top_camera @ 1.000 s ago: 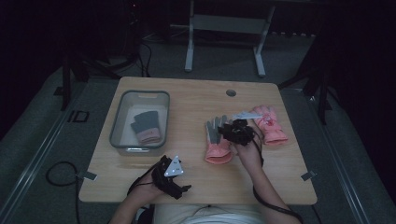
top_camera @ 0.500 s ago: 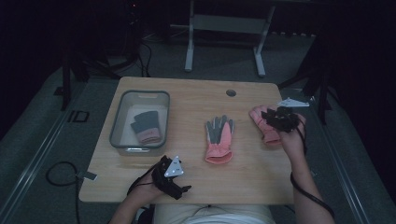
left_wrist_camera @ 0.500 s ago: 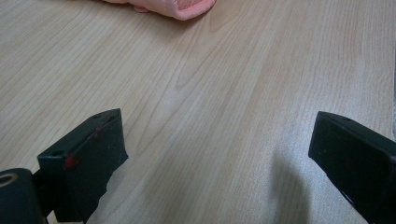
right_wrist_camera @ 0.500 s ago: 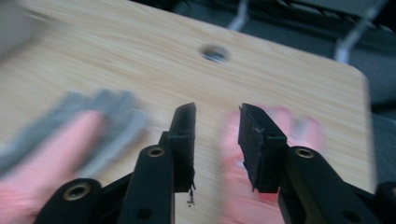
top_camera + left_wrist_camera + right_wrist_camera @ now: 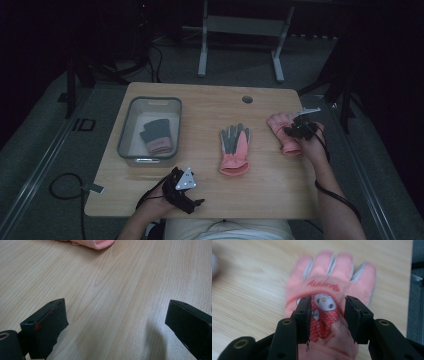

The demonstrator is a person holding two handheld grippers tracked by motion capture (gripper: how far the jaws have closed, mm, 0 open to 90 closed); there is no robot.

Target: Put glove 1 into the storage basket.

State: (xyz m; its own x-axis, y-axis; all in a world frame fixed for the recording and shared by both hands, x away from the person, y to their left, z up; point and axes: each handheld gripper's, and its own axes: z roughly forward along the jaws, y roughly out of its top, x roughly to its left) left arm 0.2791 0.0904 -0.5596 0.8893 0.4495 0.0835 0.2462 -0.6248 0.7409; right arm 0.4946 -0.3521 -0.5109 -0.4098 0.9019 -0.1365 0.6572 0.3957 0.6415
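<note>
Right tool [image 5: 327, 315] pinching pink glove [image 5: 329, 290] mid-back, glove fingers pointing away from tool; left tool [image 5: 115, 322] spread, idle over desk [image 5: 112, 277].

Open left claw [image 5: 117, 322] over bare table [image 5: 120, 285]; perhaps a pink glove [image 5: 93, 243] beyond.

Pale wood-grain table [image 5: 120, 290] showing smooth and matt, pink glove [image 5: 329, 287] looking soft knitted cloth with a red printed patch, right gripper [image 5: 327, 317] jaws showing matt black plastic, bin [image 5: 131, 117] at nine o'clock looking clear glossy plastic
</note>
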